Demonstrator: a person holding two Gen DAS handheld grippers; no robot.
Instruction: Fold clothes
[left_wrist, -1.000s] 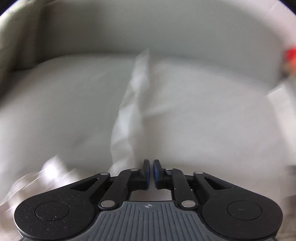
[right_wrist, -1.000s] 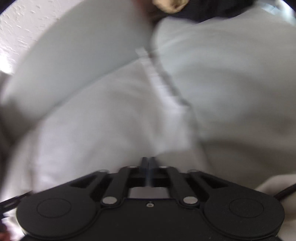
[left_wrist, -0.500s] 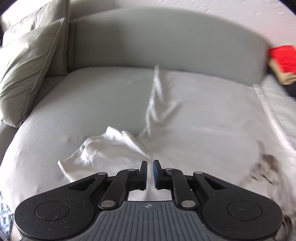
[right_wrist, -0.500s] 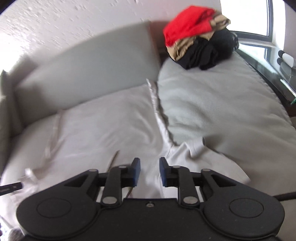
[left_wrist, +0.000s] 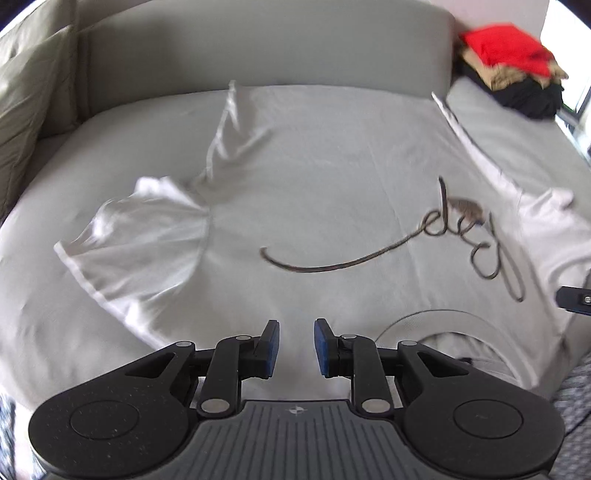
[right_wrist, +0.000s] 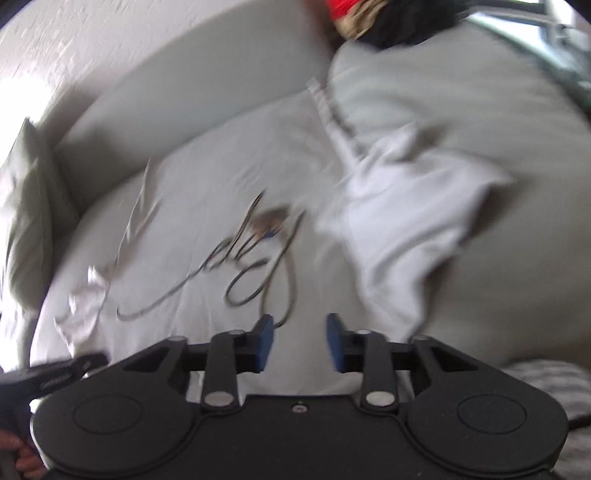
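Observation:
A white T-shirt (left_wrist: 314, 166) with a dark script print (left_wrist: 461, 229) lies spread face up on the grey sofa seat (left_wrist: 110, 122), collar (left_wrist: 443, 321) towards me. My left gripper (left_wrist: 295, 347) hovers above the shirt's near edge, left of the collar. Its jaws are opening and nothing is between the blue pads. In the right wrist view the same shirt (right_wrist: 221, 177) shows its print (right_wrist: 258, 240) and a rumpled sleeve (right_wrist: 413, 206). My right gripper (right_wrist: 300, 341) hangs over the near edge with jaws apart and closing, holding nothing.
A heap of red, tan and black clothes (left_wrist: 513, 70) sits on the far right of the sofa. A pale cushion (left_wrist: 26, 110) leans at the left end. The backrest (left_wrist: 258, 48) runs behind the shirt. A patterned rug (left_wrist: 576, 398) shows at the lower right.
Both grippers, shut on cloth a second ago, have let go and drawn back and up from the shirt. The shirt now lies spread flat with both sleeves out.

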